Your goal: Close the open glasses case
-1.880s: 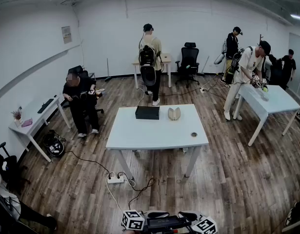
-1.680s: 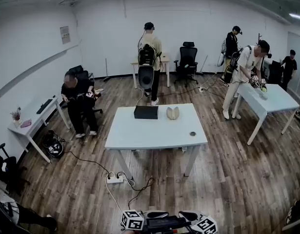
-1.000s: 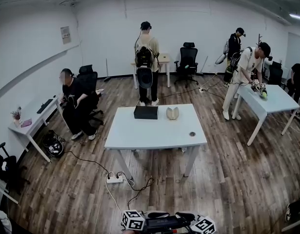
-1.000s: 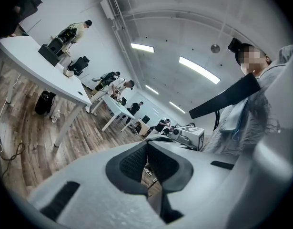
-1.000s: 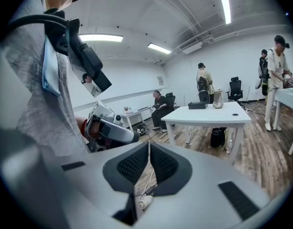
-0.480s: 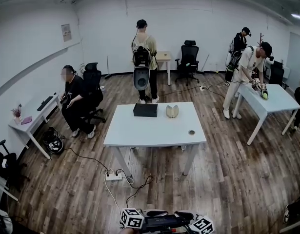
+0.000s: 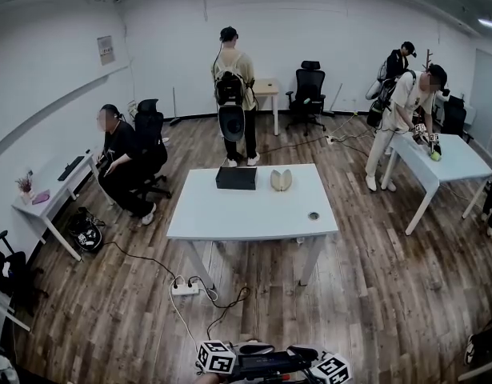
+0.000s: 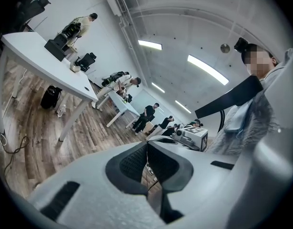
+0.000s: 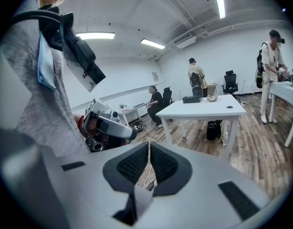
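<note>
Cream clamshell glasses case (image 7: 281,180) lies open, its two halves spread, near the far edge of a white rectangular table (image 7: 230,222) in the middle of the room. Just to its left stands a flat black rectangular box (image 7: 236,178), close beside it but apart. A small dark round object (image 7: 314,215) sits nearer the table's front right corner. A standing person with a dark backpack (image 7: 232,86) is beyond the table, and a seated person in black (image 7: 122,158) is off to its left. A white power strip (image 7: 184,289) lies on the wooden plank floor (image 7: 374,294) in front of the table. Well short of the table, the left gripper (image 8: 147,151) has its ribbed dark pads pressed together with nothing between them; the right gripper (image 9: 149,159) likewise has its jaws together and empty
</note>
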A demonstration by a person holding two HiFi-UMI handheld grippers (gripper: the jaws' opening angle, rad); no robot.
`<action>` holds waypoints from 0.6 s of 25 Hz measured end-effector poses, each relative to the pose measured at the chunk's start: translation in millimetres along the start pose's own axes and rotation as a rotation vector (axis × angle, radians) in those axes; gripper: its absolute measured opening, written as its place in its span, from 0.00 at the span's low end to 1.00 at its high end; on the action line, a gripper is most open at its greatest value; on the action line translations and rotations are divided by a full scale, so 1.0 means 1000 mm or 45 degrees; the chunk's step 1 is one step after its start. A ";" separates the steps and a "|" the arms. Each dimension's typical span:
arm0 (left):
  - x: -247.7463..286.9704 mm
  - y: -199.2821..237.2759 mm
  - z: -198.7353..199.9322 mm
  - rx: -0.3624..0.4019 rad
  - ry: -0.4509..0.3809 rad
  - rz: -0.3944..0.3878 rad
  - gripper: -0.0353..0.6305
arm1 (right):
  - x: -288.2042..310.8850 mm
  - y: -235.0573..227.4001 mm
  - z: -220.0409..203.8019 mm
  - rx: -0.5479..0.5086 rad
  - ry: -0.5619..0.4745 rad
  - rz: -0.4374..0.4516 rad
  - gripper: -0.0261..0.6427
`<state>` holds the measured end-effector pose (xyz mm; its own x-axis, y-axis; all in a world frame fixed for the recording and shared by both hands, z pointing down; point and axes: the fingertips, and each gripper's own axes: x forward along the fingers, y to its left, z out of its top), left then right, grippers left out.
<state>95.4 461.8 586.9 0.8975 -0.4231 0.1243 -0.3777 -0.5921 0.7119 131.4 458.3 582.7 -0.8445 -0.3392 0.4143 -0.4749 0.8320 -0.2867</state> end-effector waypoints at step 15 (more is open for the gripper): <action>0.020 0.102 0.115 -0.048 -0.032 -0.057 0.08 | 0.087 -0.089 0.067 0.013 0.048 -0.049 0.09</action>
<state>49.1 314.1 582.1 0.9072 -0.4140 0.0750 -0.3281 -0.5846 0.7420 83.5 325.4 586.0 -0.8159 -0.3539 0.4573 -0.5093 0.8143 -0.2784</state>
